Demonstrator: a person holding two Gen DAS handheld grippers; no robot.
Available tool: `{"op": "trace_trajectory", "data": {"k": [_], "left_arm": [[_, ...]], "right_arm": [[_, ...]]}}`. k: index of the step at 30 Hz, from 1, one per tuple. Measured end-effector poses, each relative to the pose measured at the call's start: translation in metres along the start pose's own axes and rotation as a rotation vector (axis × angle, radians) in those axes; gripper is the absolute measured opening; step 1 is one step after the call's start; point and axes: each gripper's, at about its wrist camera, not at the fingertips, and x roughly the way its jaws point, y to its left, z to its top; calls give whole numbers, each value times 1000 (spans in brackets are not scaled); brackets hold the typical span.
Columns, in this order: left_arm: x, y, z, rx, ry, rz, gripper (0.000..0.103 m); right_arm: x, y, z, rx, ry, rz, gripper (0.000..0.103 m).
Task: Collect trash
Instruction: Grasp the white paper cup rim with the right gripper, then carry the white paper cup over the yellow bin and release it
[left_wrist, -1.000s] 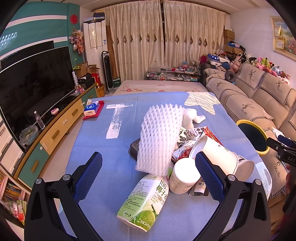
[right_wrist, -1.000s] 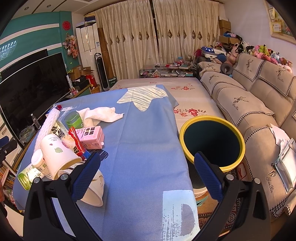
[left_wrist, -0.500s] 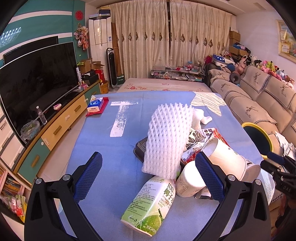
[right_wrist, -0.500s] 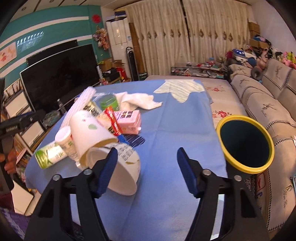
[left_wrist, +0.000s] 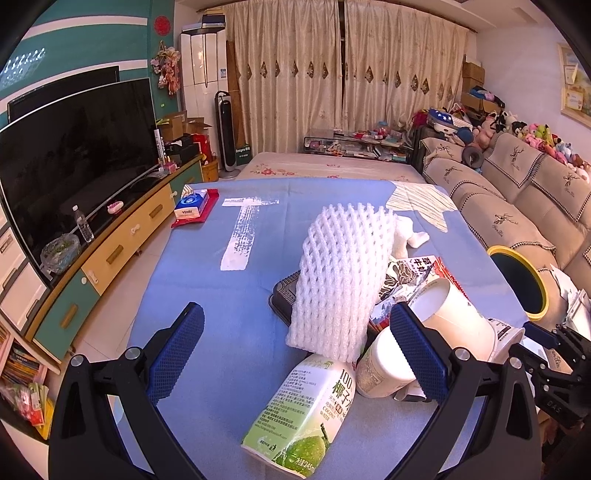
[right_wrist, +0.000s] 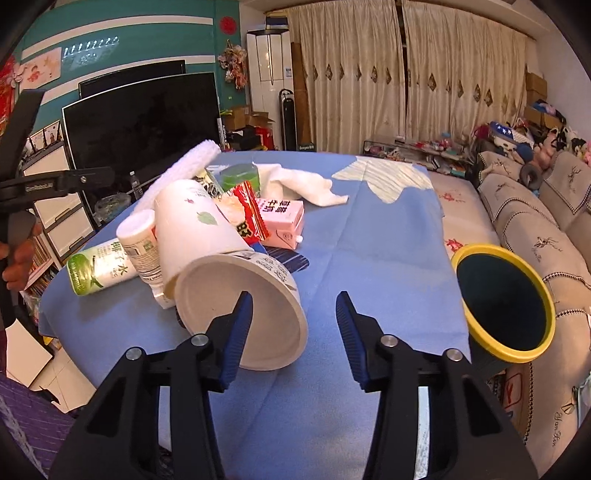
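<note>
Left to right. The left tongs (left_wrist: 293, 347) stand wide and hold nothing, poised over the near edge of the desk (left_wrist: 207, 280), probably in reserve. Just ahead lies the trash heap: a green coconut-water carton (left_wrist: 303, 410) on its side, a small white bottle (left_wrist: 380, 373) beside it, and a white foam fruit net (left_wrist: 340, 280) draped over a dark tray and printed wrappers. A tall paper cup (right_wrist: 192, 225) leans on the pile, its mouth set into a wide paper bowl (right_wrist: 255, 314) tipped toward the right tongs (right_wrist: 293, 332). These tongs have just been closing to a narrow gap; the bowl's rim sits between the jaws, the left finger inside the bowl, though contact cannot be confirmed. The likely aim is a rim pinch. A pink carton (right_wrist: 282, 221) and white cloth (right_wrist: 303, 181) lie behind. Rightmost, the yellow-rimmed bin (right_wrist: 506, 306) stands beside the desk, open and unobstructed; the nested cup may slip during lifting.
</note>
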Motion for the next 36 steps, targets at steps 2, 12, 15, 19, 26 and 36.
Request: {"op": "trace_trajectory", "data": {"k": [2, 12, 15, 19, 26, 36], "left_arm": [[1, 0, 0, 1, 3, 2, 99], [0, -6, 2, 9, -8, -16, 99], [-1, -9, 4, 17, -16, -24, 99], [-1, -13, 6, 19, -24, -34, 99], [4, -21, 11, 26, -19, -40, 99], [13, -25, 26, 24, -32, -52, 99]], "right_arm": [[6, 0, -1, 8, 14, 25, 24], [3, -17, 2, 60, 23, 76, 5], [-1, -35, 6, 107, 18, 77, 5], [-8, -63, 11, 181, 5, 99, 5], [-20, -132, 26, 323, -55, -36, 5], [50, -282, 13, 619, 99, -383, 5]]}}
